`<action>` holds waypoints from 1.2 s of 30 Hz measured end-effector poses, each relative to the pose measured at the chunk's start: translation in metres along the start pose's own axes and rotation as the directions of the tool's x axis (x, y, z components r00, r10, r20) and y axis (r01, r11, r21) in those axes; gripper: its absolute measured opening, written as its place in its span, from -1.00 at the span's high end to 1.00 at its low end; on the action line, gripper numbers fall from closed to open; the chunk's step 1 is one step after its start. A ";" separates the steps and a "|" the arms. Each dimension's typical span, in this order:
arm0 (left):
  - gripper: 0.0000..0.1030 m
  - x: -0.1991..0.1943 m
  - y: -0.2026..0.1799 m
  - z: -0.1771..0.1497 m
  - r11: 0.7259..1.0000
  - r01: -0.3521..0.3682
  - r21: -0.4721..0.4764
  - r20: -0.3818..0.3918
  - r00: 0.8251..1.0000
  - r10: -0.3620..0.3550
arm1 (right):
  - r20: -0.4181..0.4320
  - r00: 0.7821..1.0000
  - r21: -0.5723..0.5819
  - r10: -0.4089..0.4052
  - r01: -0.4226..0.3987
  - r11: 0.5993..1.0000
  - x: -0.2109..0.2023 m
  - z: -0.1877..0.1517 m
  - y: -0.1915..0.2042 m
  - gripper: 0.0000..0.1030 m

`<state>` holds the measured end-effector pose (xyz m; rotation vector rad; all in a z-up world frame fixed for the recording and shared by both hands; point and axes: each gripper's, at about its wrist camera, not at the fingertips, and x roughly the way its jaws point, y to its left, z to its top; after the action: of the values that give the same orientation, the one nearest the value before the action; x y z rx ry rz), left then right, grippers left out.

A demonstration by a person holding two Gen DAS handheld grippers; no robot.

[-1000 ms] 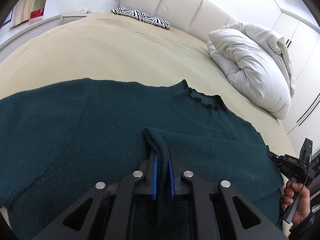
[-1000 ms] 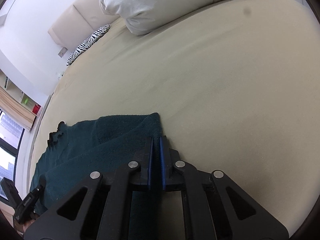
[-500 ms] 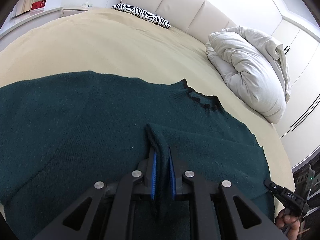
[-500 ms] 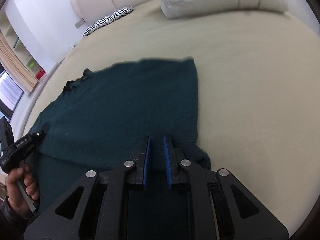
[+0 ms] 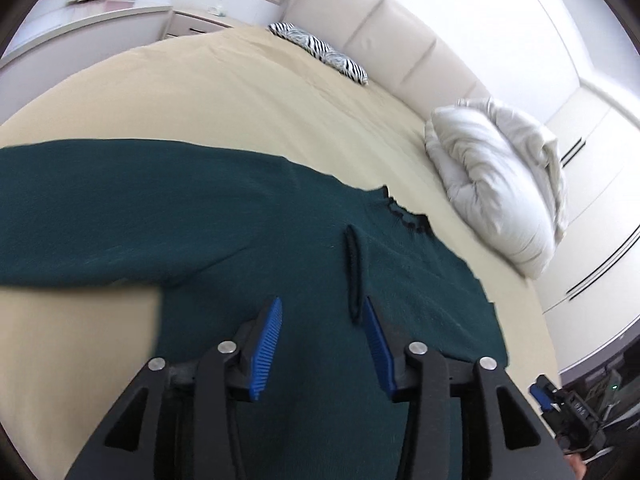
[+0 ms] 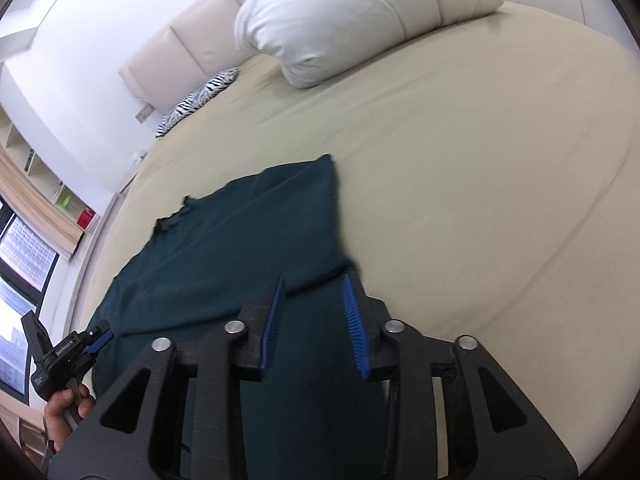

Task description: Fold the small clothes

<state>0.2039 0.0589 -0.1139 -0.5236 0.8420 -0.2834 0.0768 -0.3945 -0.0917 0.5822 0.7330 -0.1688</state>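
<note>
A dark green knit sweater (image 5: 200,216) lies flat on the beige bed (image 5: 224,96), its black-trimmed collar (image 5: 408,216) toward the pillows. One sleeve is folded across the body; its cuff (image 5: 352,272) lies just ahead of my left gripper (image 5: 320,316), which is open and empty above the sweater. In the right wrist view the sweater (image 6: 224,256) shows its folded side, and my right gripper (image 6: 314,296) is open and empty over its near edge. The left gripper (image 6: 70,354) appears there in a hand at lower left.
A white bunched duvet (image 5: 500,184) lies at the head of the bed by the padded headboard (image 5: 384,28). A zebra-print pillow (image 5: 320,56) lies further along. Bare beige sheet (image 6: 480,184) spreads to the right of the sweater. Wardrobe doors (image 5: 592,216) stand beyond the bed.
Both grippers have opened and let go of the sweater. The sleeve cuff now lies on the sweater's body. Both grippers have drawn back a little.
</note>
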 end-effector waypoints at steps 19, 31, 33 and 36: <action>-0.57 -0.158 0.272 -0.013 0.713 0.076 -0.697 0.285 0.942 0.178 | -0.164 0.959 -0.081 0.231 -0.247 0.966 -0.035 -0.101 0.113 -0.14; 0.76 -0.151 0.298 0.024 0.654 0.089 -0.751 0.331 0.908 0.256 | -0.181 0.955 -0.054 0.235 -0.248 0.967 -0.023 -0.101 0.108 -0.14; 0.83 -0.158 0.280 0.035 0.705 0.040 -0.708 0.337 0.896 0.288 | -0.172 0.955 -0.038 0.240 -0.250 0.967 -0.022 -0.100 0.101 -0.14; 0.84 -0.156 0.226 0.061 0.820 -0.057 -0.569 0.345 0.889 0.301 | -0.159 0.955 -0.012 0.250 -0.255 0.967 -0.022 -0.100 0.090 -0.14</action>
<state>0.1589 0.3364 -0.1050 -0.9942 0.5289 0.2666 0.0333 -0.2649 -0.0968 0.6582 0.8046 0.1278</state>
